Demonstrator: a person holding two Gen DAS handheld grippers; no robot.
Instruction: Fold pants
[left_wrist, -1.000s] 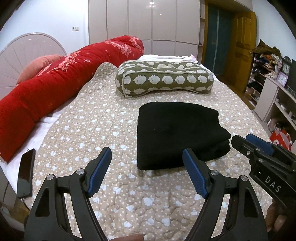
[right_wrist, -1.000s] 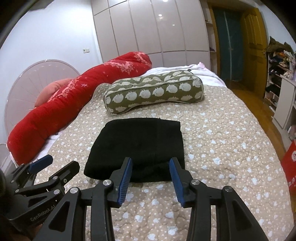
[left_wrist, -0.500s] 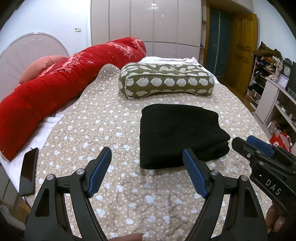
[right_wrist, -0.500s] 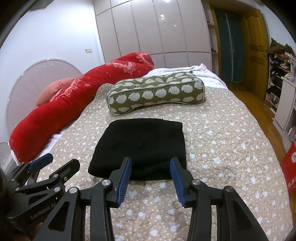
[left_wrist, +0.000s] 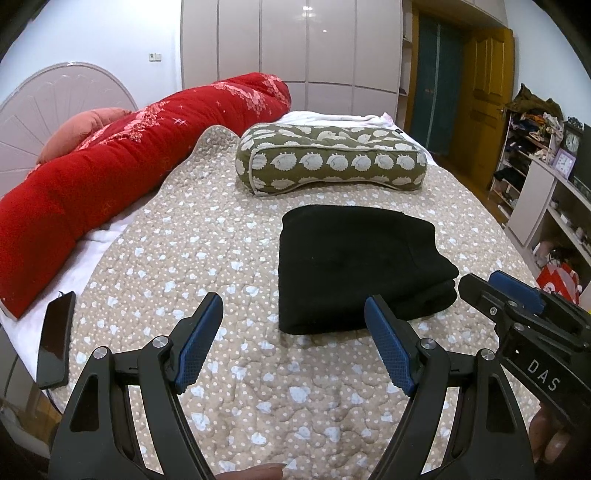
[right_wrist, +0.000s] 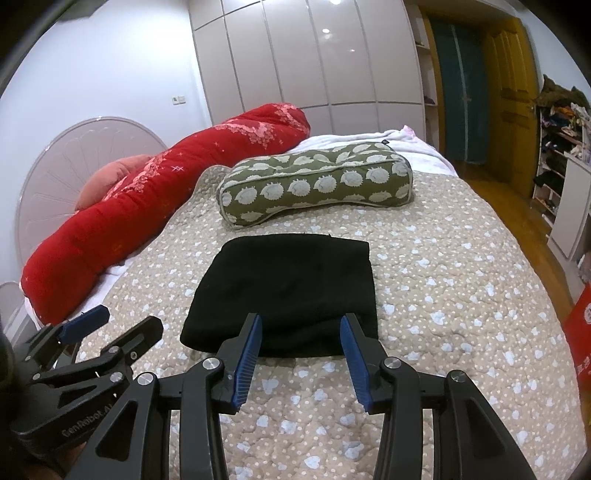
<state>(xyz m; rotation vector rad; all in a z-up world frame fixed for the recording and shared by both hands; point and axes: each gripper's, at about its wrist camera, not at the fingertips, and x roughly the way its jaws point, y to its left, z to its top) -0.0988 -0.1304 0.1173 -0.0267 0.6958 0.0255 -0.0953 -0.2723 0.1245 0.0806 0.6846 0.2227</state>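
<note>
The black pants (left_wrist: 354, 266) lie folded in a thick rectangle on the beige dotted quilt (left_wrist: 192, 258); they also show in the right wrist view (right_wrist: 288, 291). My left gripper (left_wrist: 293, 332) is open and empty, held above the quilt just in front of and to the left of the pants. My right gripper (right_wrist: 301, 349) is open and empty, hovering just before the near edge of the pants. Each gripper also shows in the other's view: the right one (left_wrist: 517, 321) at the right, the left one (right_wrist: 88, 343) at the left.
A green patterned pillow (left_wrist: 332, 162) lies beyond the pants. A long red bolster (left_wrist: 122, 166) runs along the left side. A black phone (left_wrist: 55, 343) rests at the bed's left edge. Shelves (left_wrist: 546, 192) and a wooden door (left_wrist: 484, 96) stand to the right.
Both grippers have drawn back and risen slightly from the folded pants; the view is a little wider. Both stay open and the pants have not moved.
</note>
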